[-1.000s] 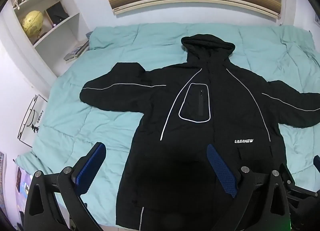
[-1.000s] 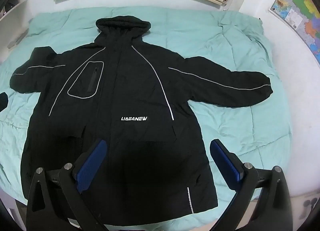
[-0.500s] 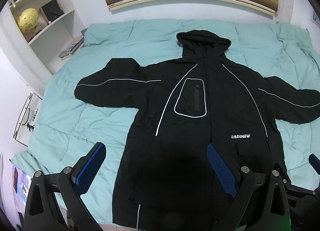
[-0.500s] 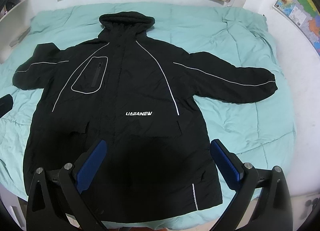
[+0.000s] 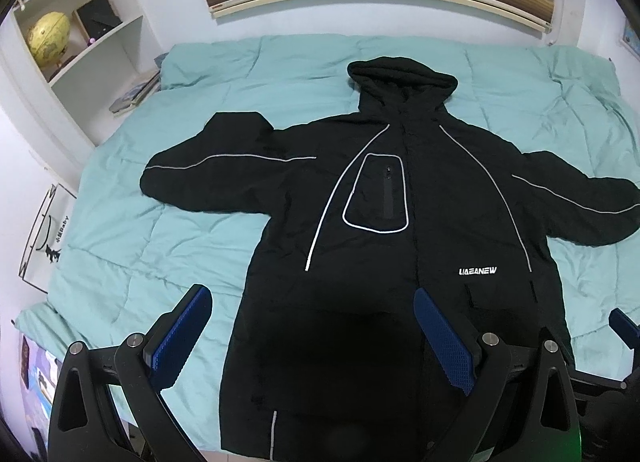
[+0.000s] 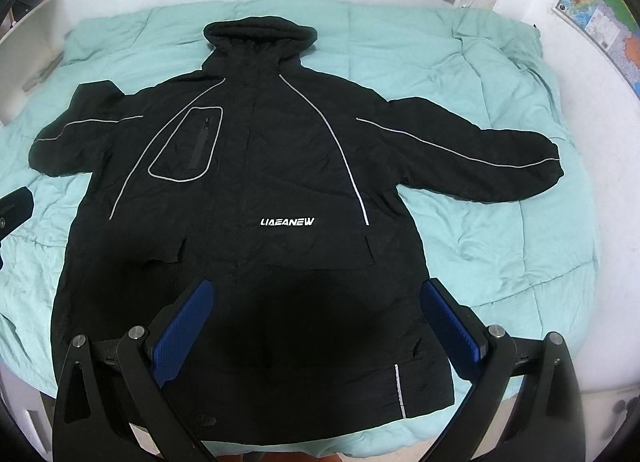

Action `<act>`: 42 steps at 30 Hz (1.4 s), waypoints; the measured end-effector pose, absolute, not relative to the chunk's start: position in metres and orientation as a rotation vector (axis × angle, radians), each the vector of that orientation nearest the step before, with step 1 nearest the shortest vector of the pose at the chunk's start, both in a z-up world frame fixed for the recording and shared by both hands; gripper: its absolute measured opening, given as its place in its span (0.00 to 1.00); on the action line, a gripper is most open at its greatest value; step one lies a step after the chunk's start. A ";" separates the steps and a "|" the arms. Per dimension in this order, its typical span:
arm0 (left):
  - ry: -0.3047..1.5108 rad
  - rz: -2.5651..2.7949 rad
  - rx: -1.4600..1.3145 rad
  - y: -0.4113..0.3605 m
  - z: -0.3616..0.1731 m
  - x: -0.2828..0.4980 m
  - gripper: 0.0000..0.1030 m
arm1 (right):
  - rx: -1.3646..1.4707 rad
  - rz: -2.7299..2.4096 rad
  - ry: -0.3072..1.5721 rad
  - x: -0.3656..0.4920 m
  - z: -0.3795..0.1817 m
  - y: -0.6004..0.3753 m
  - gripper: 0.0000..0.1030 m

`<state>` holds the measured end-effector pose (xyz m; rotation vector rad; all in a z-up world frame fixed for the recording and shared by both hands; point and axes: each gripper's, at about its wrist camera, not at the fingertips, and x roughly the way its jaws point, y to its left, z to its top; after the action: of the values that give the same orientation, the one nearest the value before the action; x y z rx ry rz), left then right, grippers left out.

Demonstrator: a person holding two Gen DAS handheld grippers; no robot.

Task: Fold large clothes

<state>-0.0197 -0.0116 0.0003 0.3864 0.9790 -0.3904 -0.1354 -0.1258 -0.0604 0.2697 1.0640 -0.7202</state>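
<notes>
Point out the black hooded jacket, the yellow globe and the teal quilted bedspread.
black hooded jacket (image 6: 256, 165): right wrist view, chest panel above the logo.
yellow globe (image 5: 50, 39): left wrist view, middle of its sphere.
teal quilted bedspread (image 6: 472, 93): right wrist view, bare patch above the sleeve.

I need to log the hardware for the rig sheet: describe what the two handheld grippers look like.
Both match. The left gripper and the right gripper each have two black, angular, cut-out finger arms with silver round bolt heads at the joints. Each finger carries a long, flat, blue pad with a fine dotted grip texture. No cables, markings, sleeves or hands are visible.
</notes>
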 end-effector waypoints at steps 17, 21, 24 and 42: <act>0.986 -0.370 0.397 -0.005 -0.007 -0.010 0.98 | 0.270 -0.683 1.086 -0.124 -0.067 -0.117 1.00; 0.987 -0.385 0.385 0.001 -0.008 -0.007 0.98 | 0.265 -0.674 1.089 -0.120 -0.069 -0.111 1.00; 0.986 -0.389 0.377 0.007 -0.008 -0.005 0.98 | 0.268 -0.666 1.093 -0.116 -0.070 -0.108 1.00; 1.052 -0.354 0.230 0.081 -0.027 0.082 0.98 | 0.250 -0.599 1.061 -0.047 -0.073 -0.060 1.00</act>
<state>0.0817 0.0806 -0.0272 0.2301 1.0521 -0.3543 -0.0472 -0.0600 -0.0731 0.2499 1.0613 -0.5991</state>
